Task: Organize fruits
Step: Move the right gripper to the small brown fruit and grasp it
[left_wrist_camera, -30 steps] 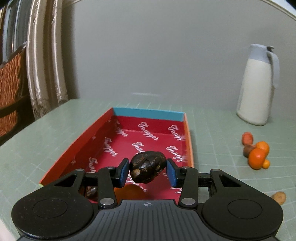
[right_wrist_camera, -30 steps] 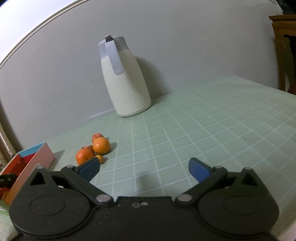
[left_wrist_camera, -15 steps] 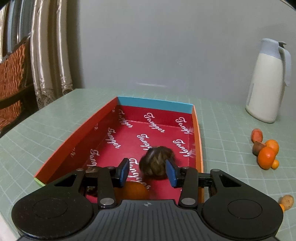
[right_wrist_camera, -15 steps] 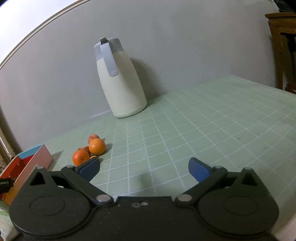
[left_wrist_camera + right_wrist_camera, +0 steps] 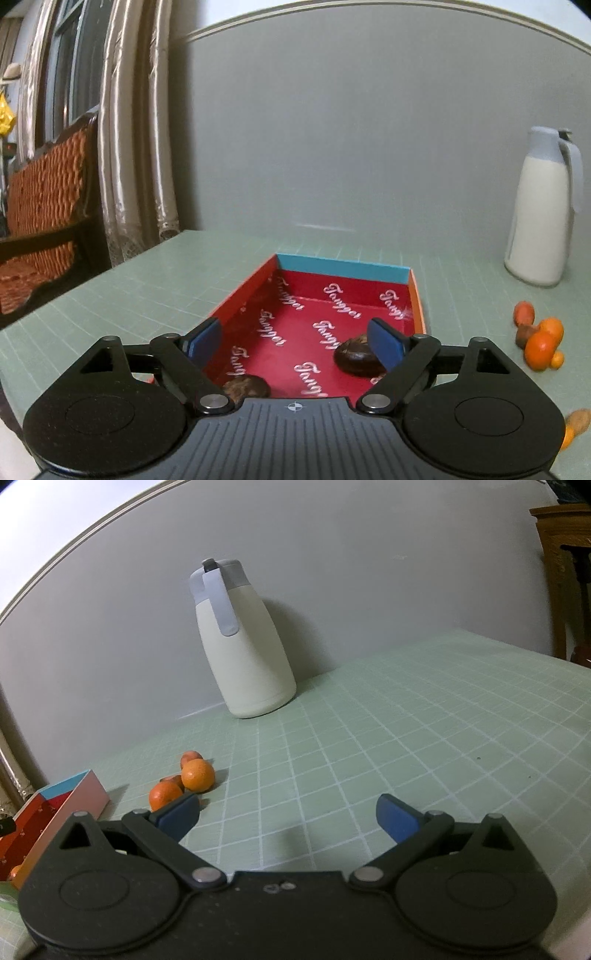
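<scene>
Dark fruit in red tray, beside right pad of just-opened left tongs

Tray: long red box, white script lettering inside, blue far wall, open-topped, flat on green gridded table.
Dark fruit: brown, glossy, resting on tray floor near right wall.
Second dark fruit: at tray's near end, partly hidden.
Oranges: small cluster on table, right of tray, apart from it.
</scene>
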{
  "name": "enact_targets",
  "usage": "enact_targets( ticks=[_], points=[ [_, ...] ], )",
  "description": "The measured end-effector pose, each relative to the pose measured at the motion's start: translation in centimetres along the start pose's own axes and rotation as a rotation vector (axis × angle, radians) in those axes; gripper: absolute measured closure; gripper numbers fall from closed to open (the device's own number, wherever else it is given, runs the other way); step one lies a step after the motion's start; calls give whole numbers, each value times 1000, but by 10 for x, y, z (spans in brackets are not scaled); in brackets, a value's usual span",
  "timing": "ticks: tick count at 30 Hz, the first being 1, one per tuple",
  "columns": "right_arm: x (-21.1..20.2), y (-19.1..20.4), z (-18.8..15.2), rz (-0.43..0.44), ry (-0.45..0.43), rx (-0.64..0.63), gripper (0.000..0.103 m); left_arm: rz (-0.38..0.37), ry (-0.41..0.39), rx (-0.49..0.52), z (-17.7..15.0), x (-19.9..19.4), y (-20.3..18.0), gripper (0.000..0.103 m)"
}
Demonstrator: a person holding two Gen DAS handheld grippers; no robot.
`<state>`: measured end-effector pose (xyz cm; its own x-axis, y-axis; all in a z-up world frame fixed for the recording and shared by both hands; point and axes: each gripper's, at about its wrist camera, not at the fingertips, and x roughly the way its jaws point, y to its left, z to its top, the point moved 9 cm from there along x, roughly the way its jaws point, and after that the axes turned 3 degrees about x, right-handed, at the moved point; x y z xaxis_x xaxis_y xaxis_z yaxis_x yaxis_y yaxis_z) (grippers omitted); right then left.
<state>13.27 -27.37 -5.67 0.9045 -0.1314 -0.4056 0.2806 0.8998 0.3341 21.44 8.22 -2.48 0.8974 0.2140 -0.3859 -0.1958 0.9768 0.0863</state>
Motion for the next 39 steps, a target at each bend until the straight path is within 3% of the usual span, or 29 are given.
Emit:
enact_targets(
  ticks=[16,27,32,39],
  points=[
    [3,40,-9,73,11,-64,2,85,21,12,-13,-12,53,7],
    [14,84,-27,161,77,-160,30,120,27,11,-21,-18,78,5],
    [20,93,-34,174,111,-173,54,131,26,16,-23,-18,85,4],
    [25,99,-40,184,151,-160,63,161,30,10,-25,-21,98,4]
  ],
)
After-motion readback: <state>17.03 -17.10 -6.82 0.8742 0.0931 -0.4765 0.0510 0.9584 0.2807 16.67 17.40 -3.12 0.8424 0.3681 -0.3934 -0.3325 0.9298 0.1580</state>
